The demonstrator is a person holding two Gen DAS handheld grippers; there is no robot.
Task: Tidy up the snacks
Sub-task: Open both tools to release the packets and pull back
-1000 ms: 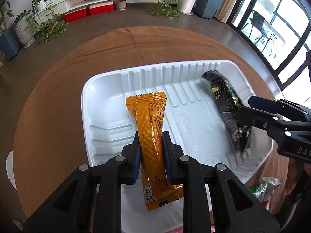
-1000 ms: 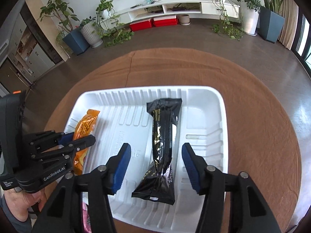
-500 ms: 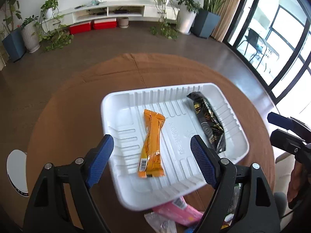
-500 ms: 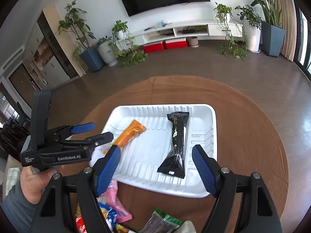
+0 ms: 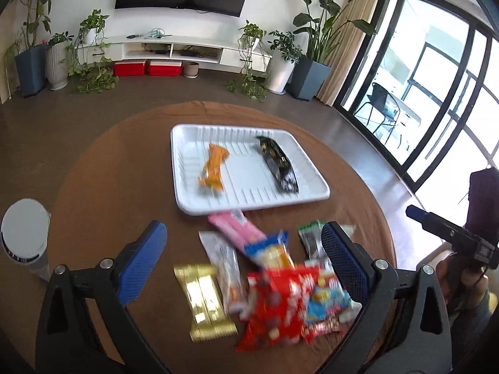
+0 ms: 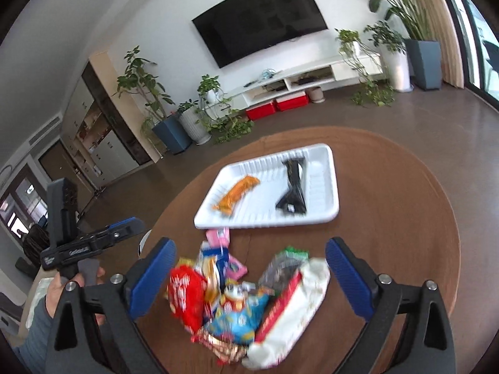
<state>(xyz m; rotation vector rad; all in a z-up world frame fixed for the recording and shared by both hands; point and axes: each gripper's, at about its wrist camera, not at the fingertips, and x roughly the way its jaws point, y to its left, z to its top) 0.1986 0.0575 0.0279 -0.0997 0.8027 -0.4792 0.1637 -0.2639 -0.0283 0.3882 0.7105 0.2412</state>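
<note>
A white tray [image 5: 193, 143] on the round brown table holds an orange snack bar [image 5: 214, 168] on its left and a black snack pack [image 5: 277, 163] on its right; the tray also shows in the right wrist view [image 6: 327, 184]. A blurred pile of snack packs [image 5: 274, 283] lies on the table in front of the tray, including a gold bar [image 5: 204, 300], a pink pack [image 5: 235, 226] and a red bag [image 6: 185, 296]. My left gripper [image 5: 243, 265] is open and empty above the pile. My right gripper [image 6: 249, 275] is open and empty above the same pile.
A white round object [image 5: 25, 233] stands at the table's left edge. The table edge curves close on the right. Beyond the table are the floor, potted plants, a TV unit and glass doors.
My left gripper let go of the orange bar in the tray and opened. Both grippers pulled back and up from the tray; the snack pile came into view beneath them.
</note>
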